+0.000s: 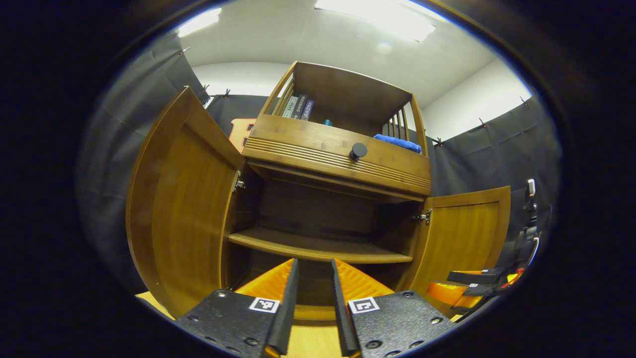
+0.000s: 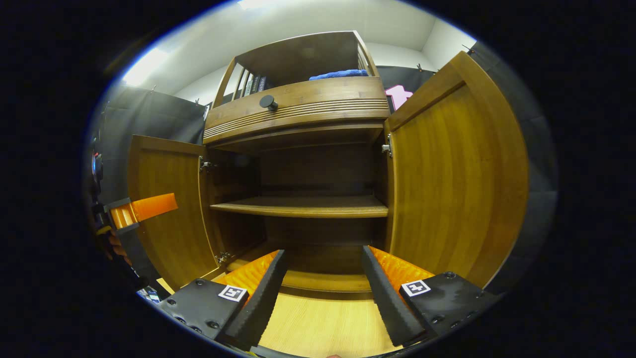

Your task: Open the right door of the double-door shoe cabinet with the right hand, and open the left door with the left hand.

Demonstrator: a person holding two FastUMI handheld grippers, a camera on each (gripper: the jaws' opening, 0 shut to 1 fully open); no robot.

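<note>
Wooden shoe cabinet point(image 1: 338, 149) ahead of our tongs, both doors swung wide; left tongs point(image 1: 314, 293) narrowly parted, right tongs point(image 2: 323, 288) spread, both empty; book spines unreadable.

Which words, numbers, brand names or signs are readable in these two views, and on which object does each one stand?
No text can be read.
Book spines on the cabinet's top shelf: there is lettering, but it is too small and blurred.
Square black-and-white markers on the left gripper and the right gripper: coded patterns, not words.
Drawer, left door and right door: bare wood, no label.
</note>
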